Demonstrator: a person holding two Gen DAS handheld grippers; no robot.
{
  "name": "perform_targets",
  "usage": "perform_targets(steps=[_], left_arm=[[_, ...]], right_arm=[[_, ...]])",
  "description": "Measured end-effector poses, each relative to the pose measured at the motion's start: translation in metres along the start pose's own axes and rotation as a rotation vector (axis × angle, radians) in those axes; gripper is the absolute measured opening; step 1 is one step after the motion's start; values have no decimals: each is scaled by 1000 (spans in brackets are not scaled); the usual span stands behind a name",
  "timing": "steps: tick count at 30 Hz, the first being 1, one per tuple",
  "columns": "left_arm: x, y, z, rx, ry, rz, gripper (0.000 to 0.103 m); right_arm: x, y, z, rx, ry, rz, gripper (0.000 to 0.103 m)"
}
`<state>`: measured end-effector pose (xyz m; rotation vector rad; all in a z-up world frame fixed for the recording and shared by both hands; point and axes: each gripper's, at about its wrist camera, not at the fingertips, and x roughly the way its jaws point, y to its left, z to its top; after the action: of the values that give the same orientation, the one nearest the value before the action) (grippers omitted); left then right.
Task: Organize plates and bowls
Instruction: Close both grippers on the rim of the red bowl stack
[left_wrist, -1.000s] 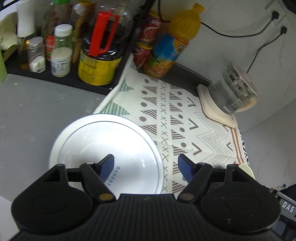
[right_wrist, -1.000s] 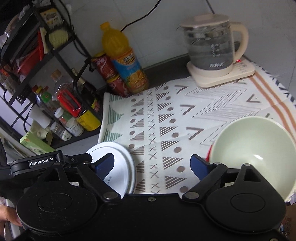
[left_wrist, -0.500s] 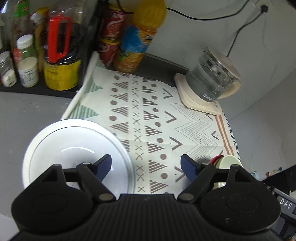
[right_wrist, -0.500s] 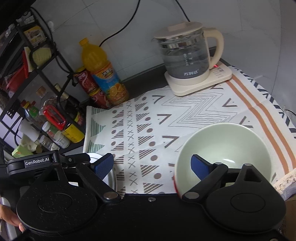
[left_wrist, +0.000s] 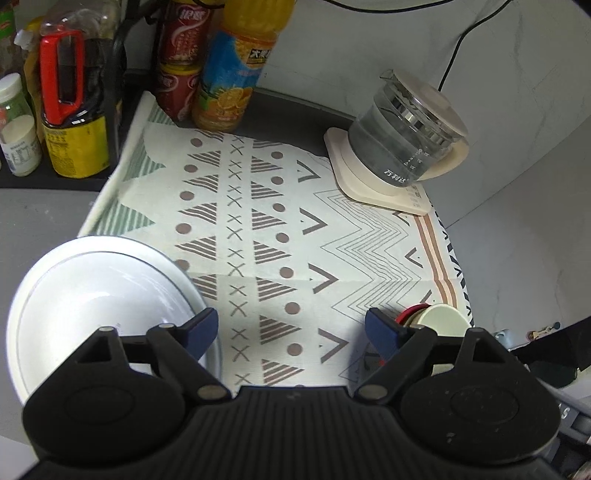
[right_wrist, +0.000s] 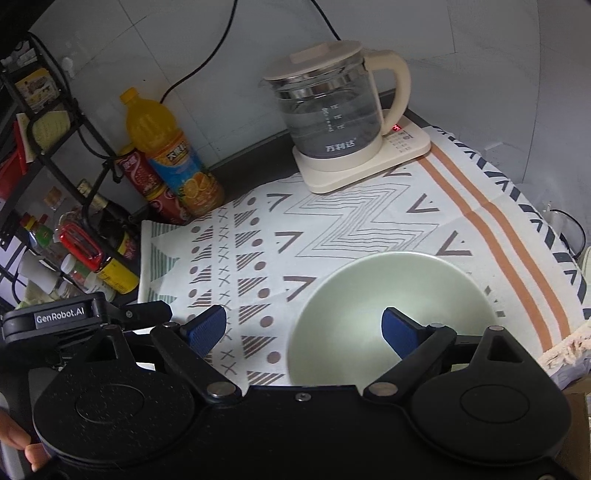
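A white plate lies at the lower left, half on the grey counter and half on the patterned cloth. My left gripper hovers open over the cloth with nothing between its blue pads, its left pad above the plate's right rim. A pale green bowl sits on the cloth near the front right, also seen as the green bowl with a red edge under it. My right gripper is open, its right pad over the bowl's inside and its left pad over bare cloth.
A glass kettle on its cream base stands at the back right. An orange juice bottle, red cans and a black rack of sauce bottles line the back left. A hand holds the left gripper's housing.
Both grippers have moved to the right. The plate has slid to the left edge of the left wrist view; the bowl has come under the right gripper. The left jaws stand a little wider.
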<state>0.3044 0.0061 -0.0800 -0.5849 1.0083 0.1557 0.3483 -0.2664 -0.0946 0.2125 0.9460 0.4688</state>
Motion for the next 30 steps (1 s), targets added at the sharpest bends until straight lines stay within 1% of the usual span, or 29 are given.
perform_targets(steps=[7, 10, 18, 24, 30], left_arm=[[14, -26, 2, 33, 42, -10, 85], [20, -39, 1, 55, 51, -30, 85], [49, -67, -8, 78, 113, -64, 85], [77, -75, -17, 64, 186, -62, 84], [102, -75, -26, 33, 251, -51, 82]], right_arm=[[-1, -25, 7, 25, 5, -13, 91], [-3, -37, 8, 41, 5, -20, 91], [-6, -77, 9, 98, 6, -77, 91], [3, -102, 3, 136, 57, -100, 91], [19, -123, -11, 197, 119, -92, 89]])
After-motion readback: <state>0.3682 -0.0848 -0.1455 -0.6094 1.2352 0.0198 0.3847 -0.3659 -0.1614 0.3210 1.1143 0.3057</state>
